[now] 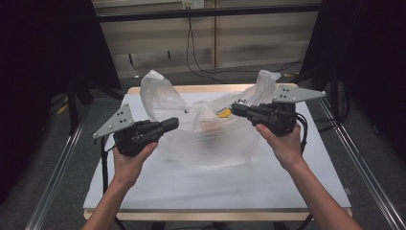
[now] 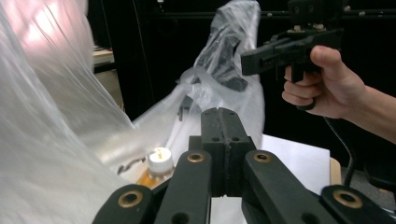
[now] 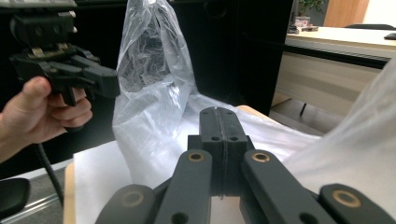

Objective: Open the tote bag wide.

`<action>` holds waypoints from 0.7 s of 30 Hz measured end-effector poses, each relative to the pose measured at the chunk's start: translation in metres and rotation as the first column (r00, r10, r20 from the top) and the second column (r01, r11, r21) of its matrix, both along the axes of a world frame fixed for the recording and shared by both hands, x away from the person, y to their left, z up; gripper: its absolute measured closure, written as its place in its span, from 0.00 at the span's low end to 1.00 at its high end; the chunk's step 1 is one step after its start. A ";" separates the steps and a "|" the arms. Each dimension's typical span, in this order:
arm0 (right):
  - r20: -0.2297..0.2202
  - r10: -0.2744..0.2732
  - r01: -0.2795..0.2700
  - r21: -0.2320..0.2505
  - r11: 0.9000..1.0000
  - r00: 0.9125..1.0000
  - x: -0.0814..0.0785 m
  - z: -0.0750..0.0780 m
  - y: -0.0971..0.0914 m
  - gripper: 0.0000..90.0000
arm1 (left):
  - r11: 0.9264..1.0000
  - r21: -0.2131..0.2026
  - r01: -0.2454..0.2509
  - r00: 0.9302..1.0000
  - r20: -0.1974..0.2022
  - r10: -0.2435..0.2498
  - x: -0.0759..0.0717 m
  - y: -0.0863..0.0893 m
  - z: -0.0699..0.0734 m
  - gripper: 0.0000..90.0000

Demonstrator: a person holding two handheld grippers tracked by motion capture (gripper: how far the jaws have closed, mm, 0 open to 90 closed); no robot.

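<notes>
Counter [image 1: 230,187], covered by a white sheet, carries a large translucent plastic bag [image 1: 210,139] at its centre. The bag's body rests on the sheet; its two handle loops rise at the rear, one to the left [image 1: 155,88] and one to the right [image 1: 268,84]. Inside the bag, the left gripper view shows a bottle [image 2: 159,168] with a white cap and amber contents, standing near the bag's floor; the high view shows a yellow patch [image 1: 224,112] through the film near the bag's mouth, too blurred to identify.

Left gripper [image 1: 171,124], held in the person's left hand [image 1: 131,160], sits at the bag's left flank with its tips at the film. In its own view the two black jaws are pressed together with no gap; whether film is pinched between them cannot be told.

Right gripper [image 1: 235,109], held in the right hand [image 1: 282,141], reaches the bag's upper right near the right handle loop. Its jaws likewise meet flush in its own view, closed with nothing visibly held.
</notes>
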State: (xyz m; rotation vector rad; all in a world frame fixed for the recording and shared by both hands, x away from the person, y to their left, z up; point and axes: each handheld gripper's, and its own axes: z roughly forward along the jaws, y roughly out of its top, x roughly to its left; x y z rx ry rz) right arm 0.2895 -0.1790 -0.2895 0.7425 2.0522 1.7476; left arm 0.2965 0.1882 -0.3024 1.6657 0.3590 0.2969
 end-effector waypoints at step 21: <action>-0.077 -0.058 0.050 -0.105 0.993 0.995 0.032 -0.014 0.023 1.00 | 0.990 0.135 -0.042 0.997 -0.056 0.050 0.044 -0.031 -0.014 1.00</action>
